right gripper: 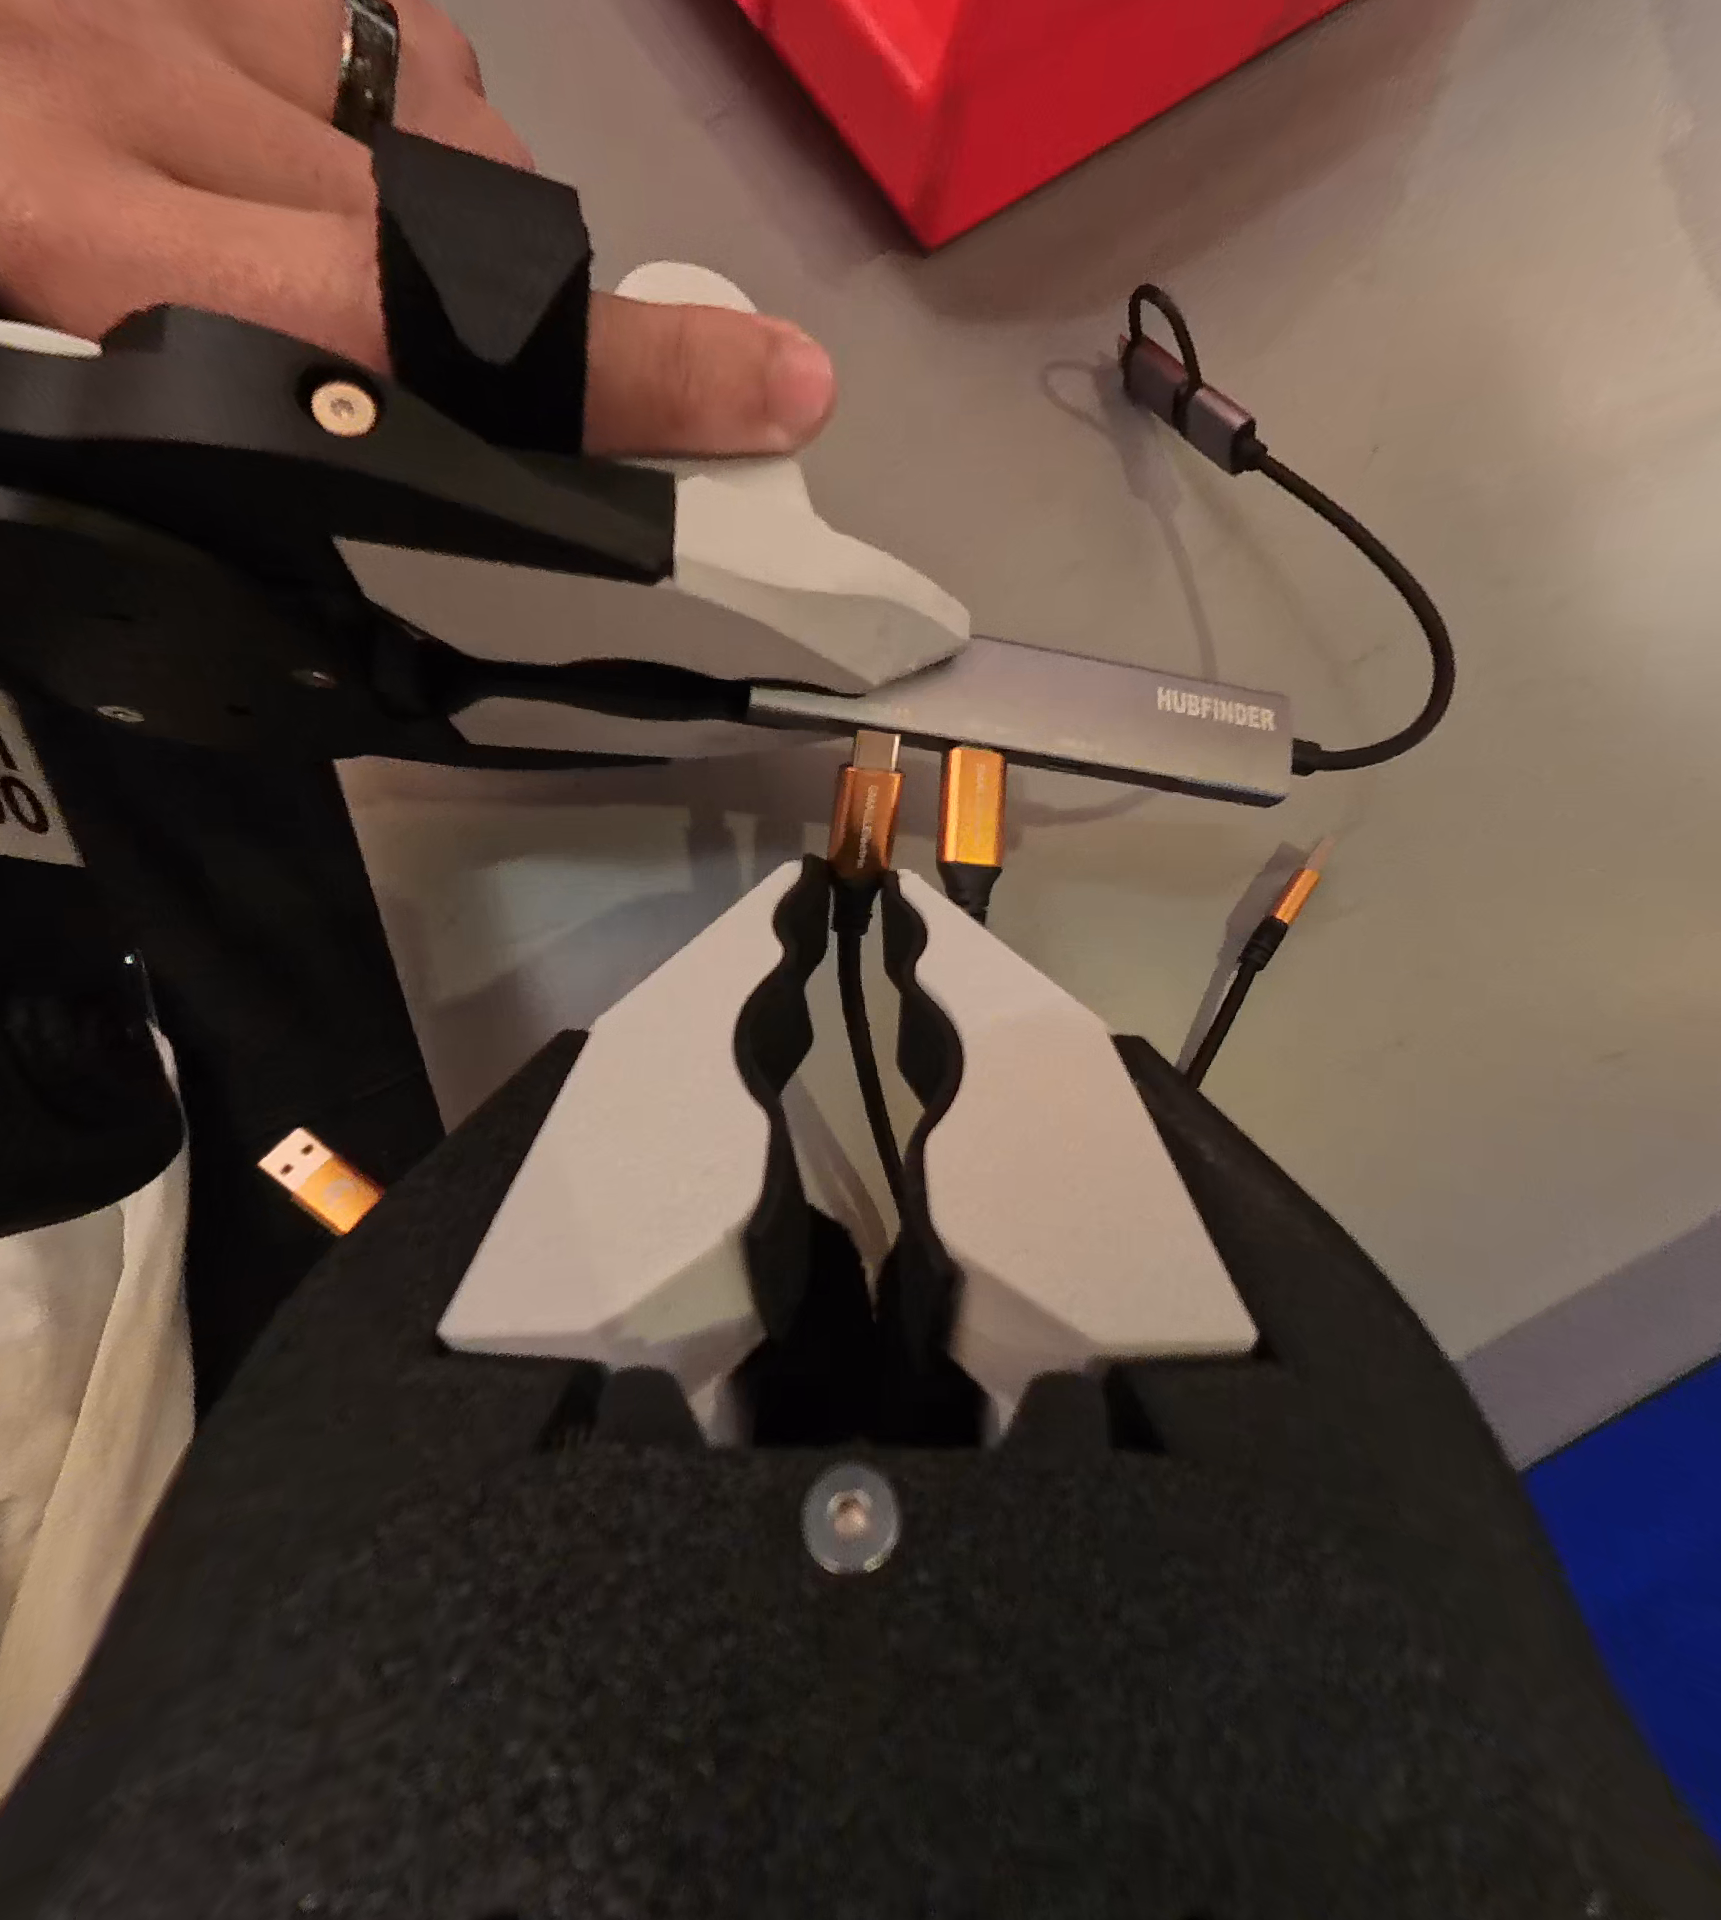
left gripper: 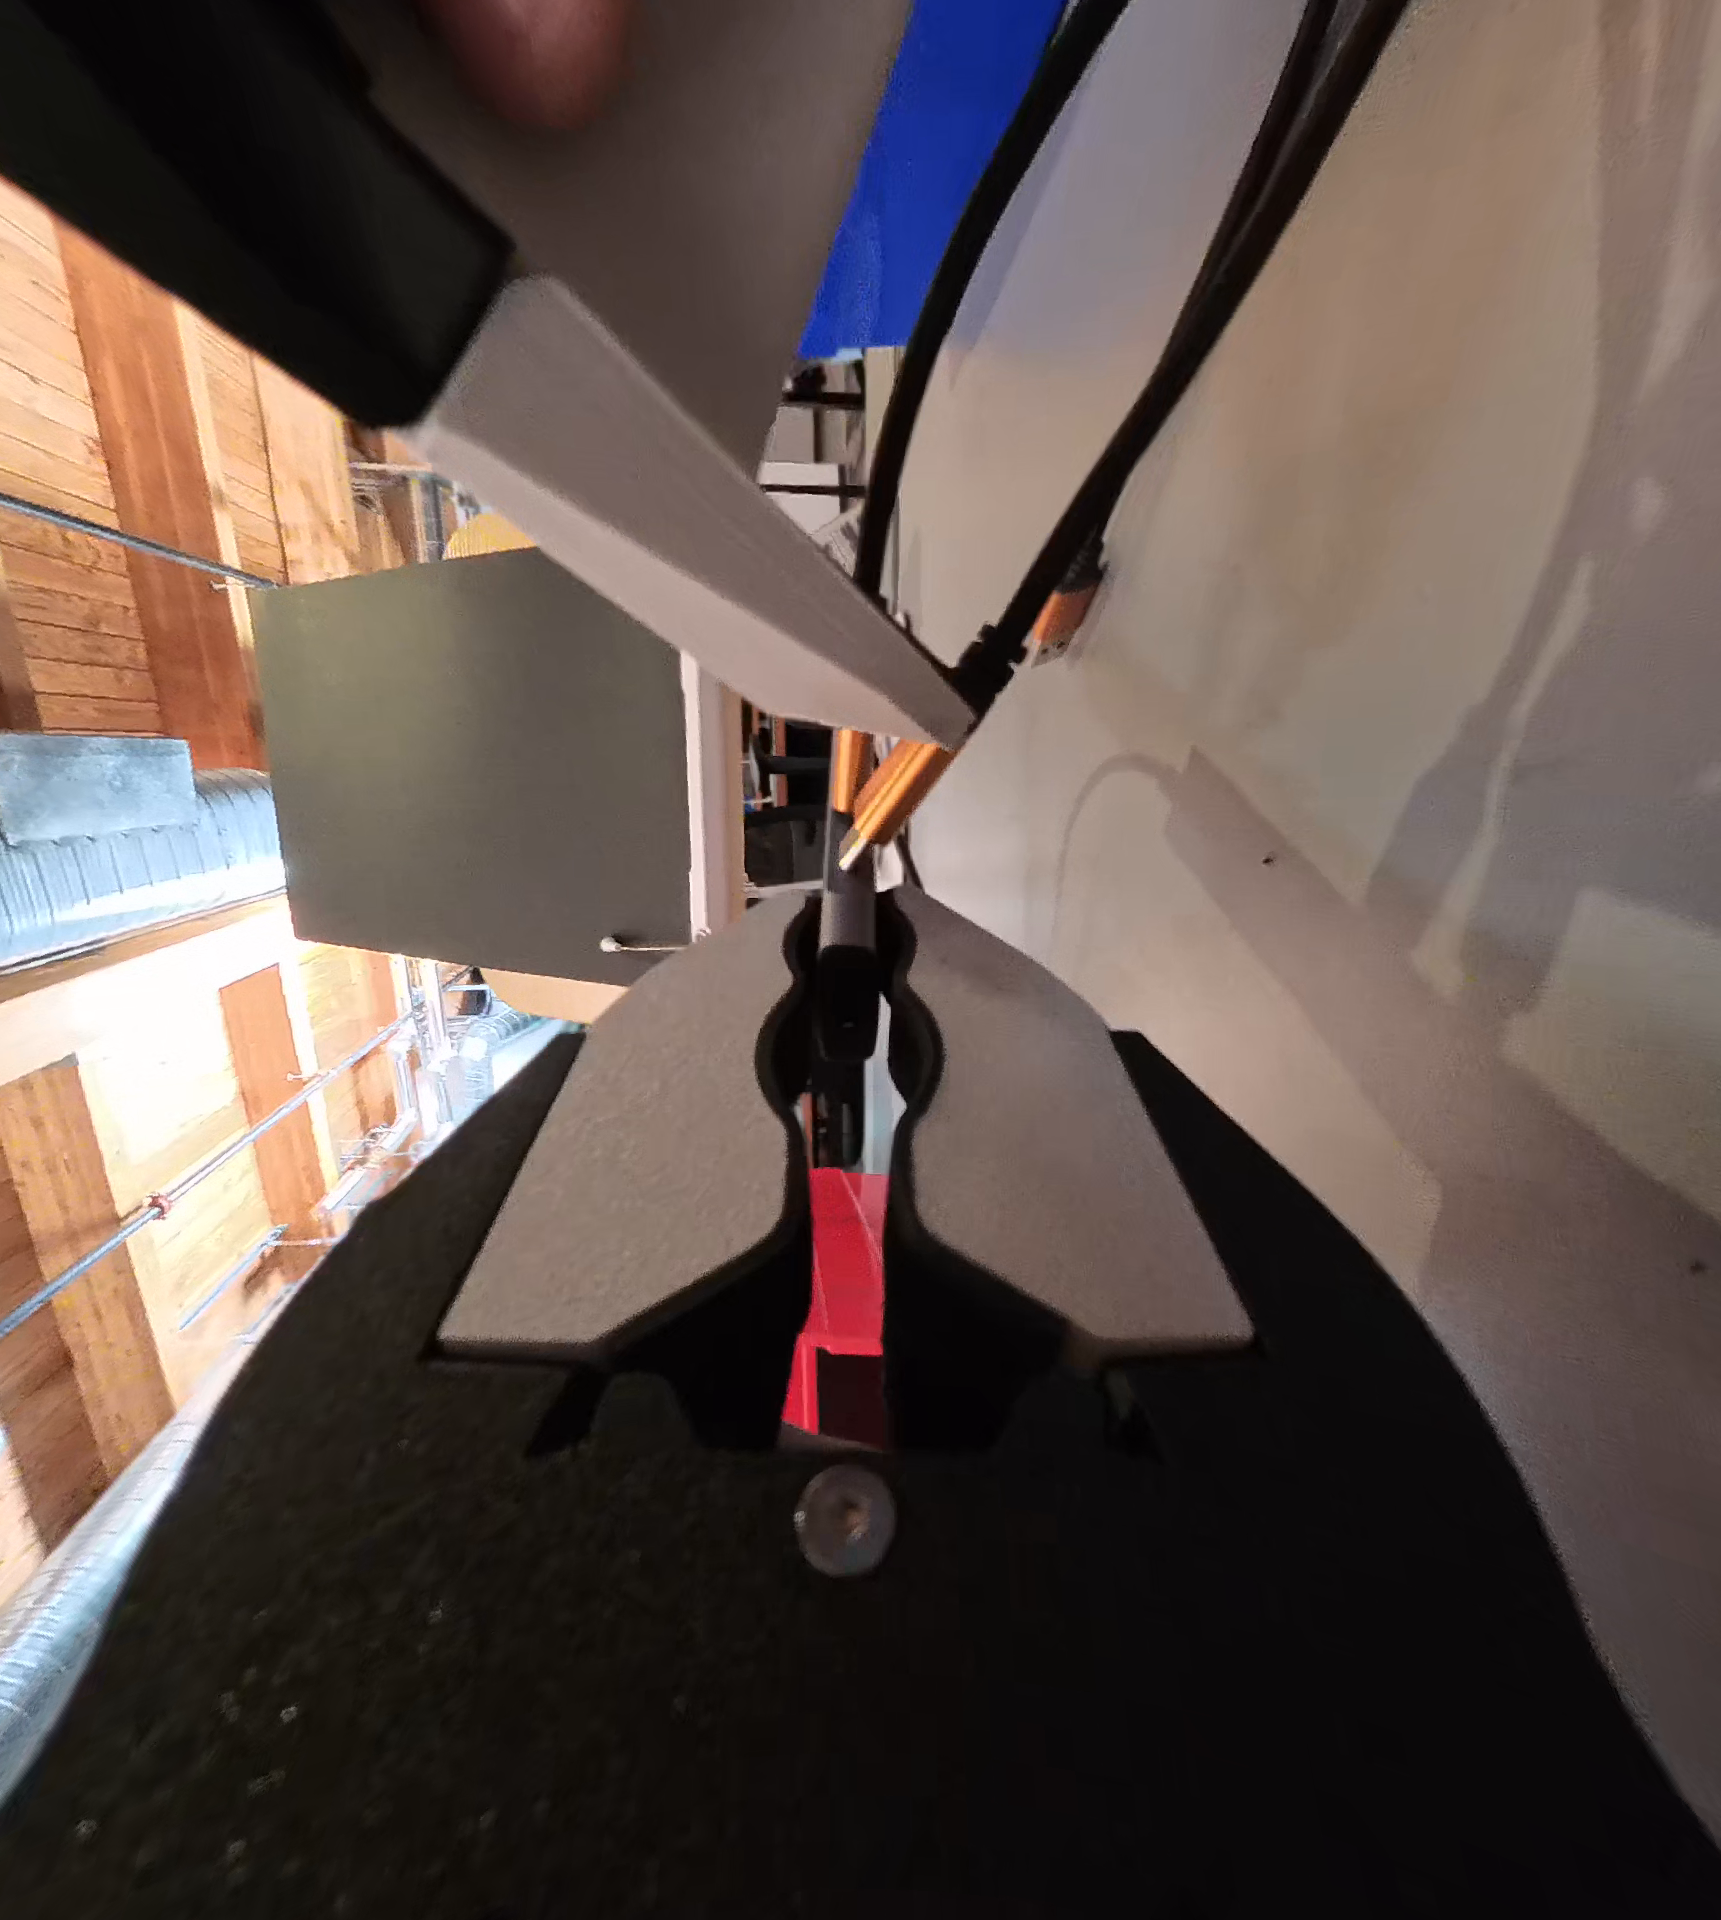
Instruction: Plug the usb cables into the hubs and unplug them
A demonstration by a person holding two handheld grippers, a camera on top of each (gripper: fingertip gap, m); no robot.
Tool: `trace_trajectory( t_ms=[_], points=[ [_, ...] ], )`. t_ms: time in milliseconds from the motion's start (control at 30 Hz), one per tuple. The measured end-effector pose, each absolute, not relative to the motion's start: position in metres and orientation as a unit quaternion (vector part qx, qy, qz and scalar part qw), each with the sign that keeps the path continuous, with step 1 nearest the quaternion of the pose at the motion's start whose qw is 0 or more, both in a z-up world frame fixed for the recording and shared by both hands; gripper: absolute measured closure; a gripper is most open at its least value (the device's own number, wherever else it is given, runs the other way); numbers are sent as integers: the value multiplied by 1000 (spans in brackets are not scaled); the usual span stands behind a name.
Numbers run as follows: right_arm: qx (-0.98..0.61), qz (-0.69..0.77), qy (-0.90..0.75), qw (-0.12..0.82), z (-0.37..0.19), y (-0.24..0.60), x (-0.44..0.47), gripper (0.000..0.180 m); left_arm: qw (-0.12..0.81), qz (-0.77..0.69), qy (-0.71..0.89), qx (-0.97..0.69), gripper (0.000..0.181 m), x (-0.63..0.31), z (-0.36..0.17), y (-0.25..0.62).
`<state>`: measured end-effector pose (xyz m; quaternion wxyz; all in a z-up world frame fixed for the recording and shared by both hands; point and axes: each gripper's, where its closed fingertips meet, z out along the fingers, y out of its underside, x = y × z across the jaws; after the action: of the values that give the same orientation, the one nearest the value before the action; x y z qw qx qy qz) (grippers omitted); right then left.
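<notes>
In the right wrist view my right gripper [right gripper: 851, 878] is shut on an orange USB plug [right gripper: 864, 821], its black cable running back between the fingers. The plug's metal tip is at the side edge of the grey hub [right gripper: 1095, 717]; I cannot tell how deep it sits. A second orange plug [right gripper: 975, 821] is seated in the hub beside it. My left gripper [right gripper: 835, 686] comes in from the left, shut on the hub's end and holding it above the table. In the left wrist view the left gripper [left gripper: 848, 920] clamps the hub [left gripper: 845, 966]; the held plug [left gripper: 892, 800] shows just beyond it.
A loose orange-tipped cable [right gripper: 1297, 894] lies on the table to the right, and another USB plug [right gripper: 316, 1179] lies at lower left. The hub's own lead ends in an adapter [right gripper: 1188, 384]. A red box [right gripper: 991, 104] stands at the back. A blue surface [right gripper: 1687, 1507] borders the table [right gripper: 1458, 1091]. One gripper's finger ends stand about 4 centimetres off the other's.
</notes>
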<state>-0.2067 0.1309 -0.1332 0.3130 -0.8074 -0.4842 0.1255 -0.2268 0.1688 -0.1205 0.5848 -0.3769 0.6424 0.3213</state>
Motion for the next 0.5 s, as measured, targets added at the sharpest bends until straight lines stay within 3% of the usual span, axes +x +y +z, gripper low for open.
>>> trace_trajectory(
  t_ms=[300, 500],
  points=[
    [-811, 121, -481, 310, -127, 128, -206, 172, 566, 362, 663, -330, 172, -226, -124, 167],
    [-798, 93, -490, 338, -126, 134, -209, 172, 572, 314, 647, -395, 172, -228, -125, 170]
  ],
)
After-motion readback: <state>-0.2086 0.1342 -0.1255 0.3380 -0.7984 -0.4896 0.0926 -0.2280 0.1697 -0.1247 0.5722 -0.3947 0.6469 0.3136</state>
